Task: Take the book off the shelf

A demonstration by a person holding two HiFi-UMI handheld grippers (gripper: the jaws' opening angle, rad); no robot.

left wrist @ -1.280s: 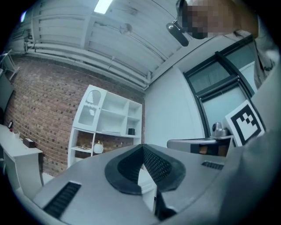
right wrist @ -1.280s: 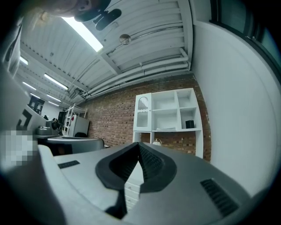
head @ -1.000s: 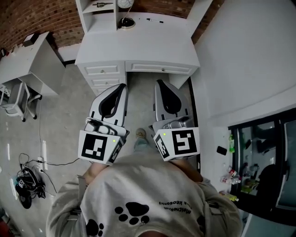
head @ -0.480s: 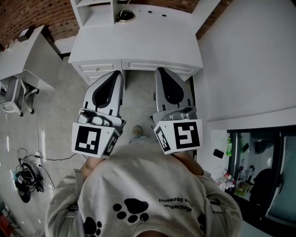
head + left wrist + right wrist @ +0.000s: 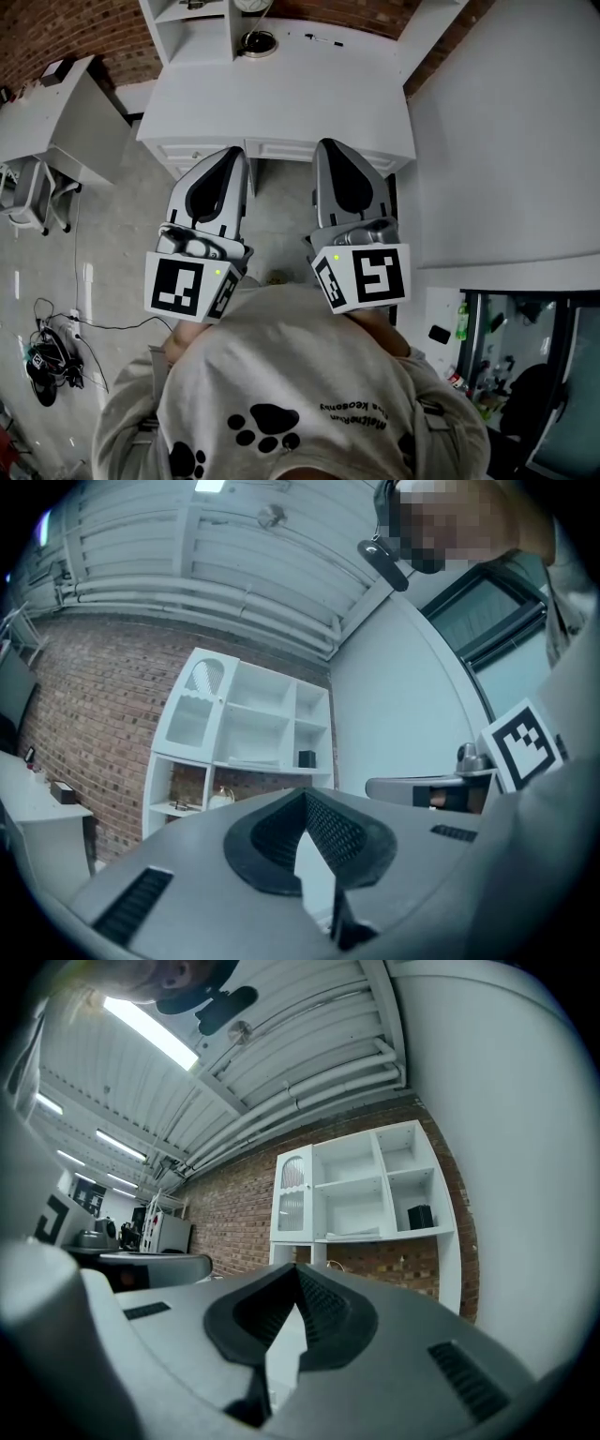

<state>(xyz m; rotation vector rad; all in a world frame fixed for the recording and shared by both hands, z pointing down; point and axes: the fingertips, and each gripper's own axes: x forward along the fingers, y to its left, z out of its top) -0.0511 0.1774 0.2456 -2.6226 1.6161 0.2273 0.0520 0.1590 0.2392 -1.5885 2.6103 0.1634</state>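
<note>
**Legible text: none certain**

Sweatshirt, 6 o'clock in the head view: one line of small print, upside down, too small to read. Paw-print graphic at its 9 o'clock. Cubes on left tongs and right tongs: coded squares, no characters.

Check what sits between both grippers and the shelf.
The white desk, its top mostly bare, stretching from the left gripper and right gripper to the shelf. The head view shows it.

White counter bears a white open shelf unit at 11 o'clock, a round dark dish at 12 o'clock.
</note>
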